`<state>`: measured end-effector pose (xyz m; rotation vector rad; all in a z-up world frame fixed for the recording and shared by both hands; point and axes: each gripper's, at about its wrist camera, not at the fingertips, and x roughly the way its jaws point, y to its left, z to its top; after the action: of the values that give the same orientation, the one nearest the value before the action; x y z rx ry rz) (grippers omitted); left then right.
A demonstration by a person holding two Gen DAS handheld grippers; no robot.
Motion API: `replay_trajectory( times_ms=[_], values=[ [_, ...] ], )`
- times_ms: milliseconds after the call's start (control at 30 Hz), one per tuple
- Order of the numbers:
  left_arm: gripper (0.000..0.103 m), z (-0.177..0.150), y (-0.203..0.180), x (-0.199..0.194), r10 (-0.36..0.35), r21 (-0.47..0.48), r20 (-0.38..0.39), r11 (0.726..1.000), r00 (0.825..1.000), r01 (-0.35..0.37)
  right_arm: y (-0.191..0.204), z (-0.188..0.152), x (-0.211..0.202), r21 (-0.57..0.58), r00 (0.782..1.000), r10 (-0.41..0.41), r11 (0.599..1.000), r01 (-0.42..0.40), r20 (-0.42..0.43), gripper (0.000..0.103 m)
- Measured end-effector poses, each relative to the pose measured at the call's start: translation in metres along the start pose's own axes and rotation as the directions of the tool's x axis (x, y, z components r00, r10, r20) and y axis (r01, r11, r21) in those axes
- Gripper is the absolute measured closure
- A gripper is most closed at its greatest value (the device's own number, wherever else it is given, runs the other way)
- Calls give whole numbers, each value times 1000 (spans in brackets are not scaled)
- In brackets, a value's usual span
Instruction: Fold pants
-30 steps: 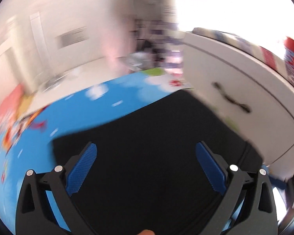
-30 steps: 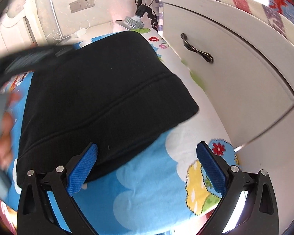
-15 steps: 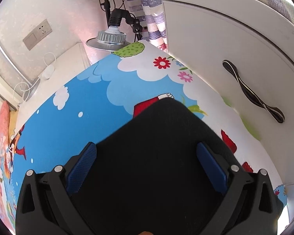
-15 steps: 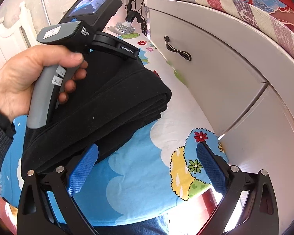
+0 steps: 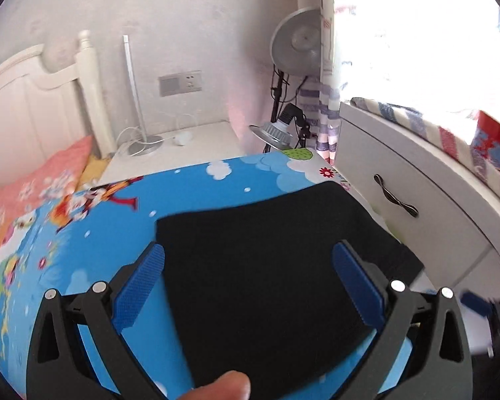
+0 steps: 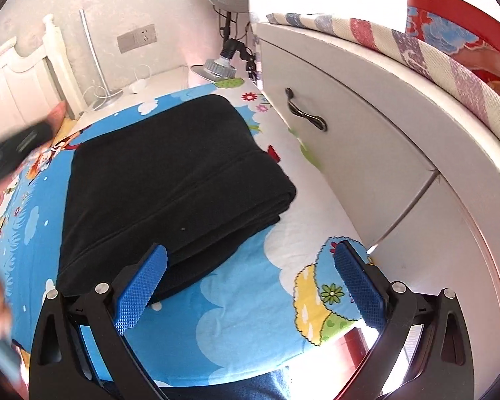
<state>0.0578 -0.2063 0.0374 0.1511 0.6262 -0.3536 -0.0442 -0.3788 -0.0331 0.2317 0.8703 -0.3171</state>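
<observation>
Black pants (image 6: 170,180) lie folded into a thick rectangular stack on the cartoon-print sheet (image 6: 243,316), toward its left-centre, w/ the layered fold edge facing the drawers (image 6: 360,153) on the right and a strip of bare sheet between them. Left gripper (image 5: 248,283) is spread wide, nothing between its blue pads (image 5: 138,291); it hangs over the pants (image 5: 266,266), whether touching can't be told. A fingertip (image 5: 216,386) shows at the bottom edge of the left view. Right gripper (image 6: 250,286) also wide open and empty, above the sheet's near corner; its left pad (image 6: 140,290) overlaps the near edge of the pants in view, right pad over the flower print. Blurred dark shape at the left edge of the right view is prob. the other gripper, too smeared to be sure. Behind the sheet: white nightstand (image 5: 183,150), wall socket (image 5: 180,83), silver lamp (image 5: 273,133), headboard (image 5: 20,113).
</observation>
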Motion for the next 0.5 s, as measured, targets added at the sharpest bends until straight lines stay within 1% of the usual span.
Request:
replay_trajectory(
  times_ms=[33,100,167,200,267,333,400,500],
  values=[
    [2,-12,2,-15,-8,-5,2,1000,1000,8,2,-1,-1,0,1000,4,1000,-4,3,6],
    [2,-36,4,-34,-43,-38,-31,998,999,42,5,-1,-4,-6,1000,10,1000,-10,11,6],
    [2,-51,3,-41,-61,-70,-50,996,997,57,8,-2,-6,-10,1000,14,1000,-13,17,6],
    [2,-56,0,-40,-54,-64,-64,997,996,50,9,-2,-6,-11,1000,17,1000,-17,18,6],
    [2,-63,-4,-37,-46,-43,-86,998,995,43,12,-2,-9,-20,999,21,1000,-21,26,6],
    [2,-65,-6,-35,-40,-30,-84,999,996,37,14,-3,-13,-35,999,13,999,-12,45,6],
    [2,-66,-3,-33,-30,-43,-78,999,997,27,14,-3,-15,-35,999,15,999,-13,48,7],
    [2,-68,0,-29,-17,-53,-91,998,996,12,12,-2,-12,-25,999,14,1000,-13,41,7]
  ],
)
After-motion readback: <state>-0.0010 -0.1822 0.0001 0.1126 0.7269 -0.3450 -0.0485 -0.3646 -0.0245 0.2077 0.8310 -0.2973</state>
